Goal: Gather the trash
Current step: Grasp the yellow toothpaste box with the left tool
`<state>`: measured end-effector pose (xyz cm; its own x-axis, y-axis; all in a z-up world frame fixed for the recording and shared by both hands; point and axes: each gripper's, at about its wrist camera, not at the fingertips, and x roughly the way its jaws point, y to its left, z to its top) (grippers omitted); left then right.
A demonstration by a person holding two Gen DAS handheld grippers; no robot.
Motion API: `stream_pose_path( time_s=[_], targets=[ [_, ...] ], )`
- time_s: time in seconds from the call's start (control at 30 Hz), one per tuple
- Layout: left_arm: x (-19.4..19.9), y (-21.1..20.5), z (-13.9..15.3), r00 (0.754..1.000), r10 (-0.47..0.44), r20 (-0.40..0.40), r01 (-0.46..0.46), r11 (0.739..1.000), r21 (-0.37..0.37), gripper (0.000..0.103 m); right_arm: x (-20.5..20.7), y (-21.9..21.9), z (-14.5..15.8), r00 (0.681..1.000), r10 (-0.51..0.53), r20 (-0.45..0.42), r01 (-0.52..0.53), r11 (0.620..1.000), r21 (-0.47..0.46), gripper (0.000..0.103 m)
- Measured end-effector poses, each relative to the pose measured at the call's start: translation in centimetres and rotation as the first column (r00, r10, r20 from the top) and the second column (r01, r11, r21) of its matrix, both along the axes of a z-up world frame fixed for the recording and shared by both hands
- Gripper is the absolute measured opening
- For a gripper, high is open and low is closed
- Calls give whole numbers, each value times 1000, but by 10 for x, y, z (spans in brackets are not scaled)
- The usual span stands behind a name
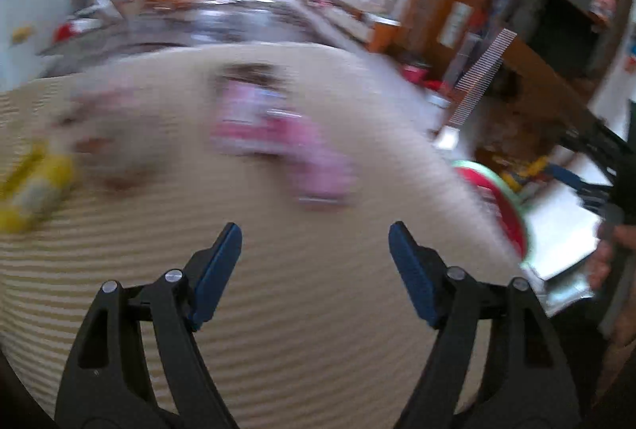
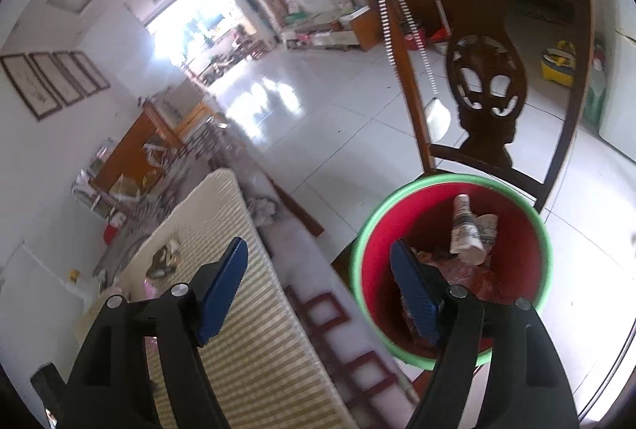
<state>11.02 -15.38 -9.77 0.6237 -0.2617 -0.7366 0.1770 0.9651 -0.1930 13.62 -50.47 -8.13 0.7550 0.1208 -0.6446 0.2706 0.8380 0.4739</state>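
Nearest, the left gripper [image 1: 315,236] hangs with jaws spread and empty above the striped mat [image 1: 302,310]; beyond lie a blurred pink wrapper [image 1: 278,135] and yellow wrapper [image 1: 28,186]. Likewise released, the right gripper [image 2: 320,254] overhangs the green-rimmed red bucket [image 2: 528,258] holding a crumpled paper cup [image 2: 467,230], before a wooden chair [image 2: 483,87].

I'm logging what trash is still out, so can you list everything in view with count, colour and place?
Striped woven mat: one, beige and tan, covering the tabletop.
Pink wrapper: one, pink, blurred, mid-mat.
Yellow wrapper: one, yellow, blurred, mat's left edge.
Round plastic bin: one, red with green rim, on the floor beside the table.
Crumpled paper cup: one, white printed, inside the bin.
Carved wooden chair: one, dark brown, behind the bin.
Left gripper: black, blue pads, open, empty.
Right gripper: same, open, empty.
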Motion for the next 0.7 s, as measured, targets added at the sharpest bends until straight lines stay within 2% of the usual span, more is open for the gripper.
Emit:
stream_pose_path(
  time_s=[0.03, 0.1, 0.13, 0.2, 0.3, 0.4, 0.5, 0.57, 0.6, 0.63, 0.7],
  targets=[
    [4, 39, 5, 998, 59, 8, -59, 997, 58, 74, 2, 6, 0, 1000, 14, -2, -14, 1000, -3, 76],
    [8, 72, 8, 994, 109, 5, -108, 986, 128, 74, 7, 17, 0, 999, 38, -12, -38, 999, -2, 77],
    [15, 102, 10, 988, 156, 1, -153, 968, 199, 73, 11, 26, -1, 998, 58, -23, -58, 998, -1, 77],
    [22, 132, 12, 980, 197, 5, -191, 945, 266, 74, 17, 38, -2, 996, 86, -35, -86, 996, -3, 78],
    [48, 183, 4, 966, 258, -17, -229, 883, 409, 74, 24, 57, 0, 992, 117, -45, -118, 993, -20, 80],
    [61, 199, -8, 958, 284, -46, -242, 881, 406, 73, 31, 77, -1, 985, 159, -62, -162, 985, -51, 82],
    [76, 208, -26, 956, 283, -80, -238, 904, 356, 74, 35, 89, -3, 977, 195, -89, -202, 975, -88, 82],
    [78, 206, -34, 957, 277, -91, -230, 909, 348, 74, 36, 90, -5, 976, 194, -100, -204, 974, -95, 82],
    [79, 204, -35, 957, 272, -96, -224, 911, 347, 71, 37, 89, -6, 977, 186, -103, -196, 976, -90, 82],
    [79, 196, -38, 961, 257, -98, -207, 911, 356, 67, 37, 86, -7, 979, 174, -107, -183, 980, -83, 82],
    [77, 188, -37, 967, 236, -97, -186, 912, 365, 34, 37, 83, -9, 980, 163, -112, -171, 982, -74, 82]
  ],
)
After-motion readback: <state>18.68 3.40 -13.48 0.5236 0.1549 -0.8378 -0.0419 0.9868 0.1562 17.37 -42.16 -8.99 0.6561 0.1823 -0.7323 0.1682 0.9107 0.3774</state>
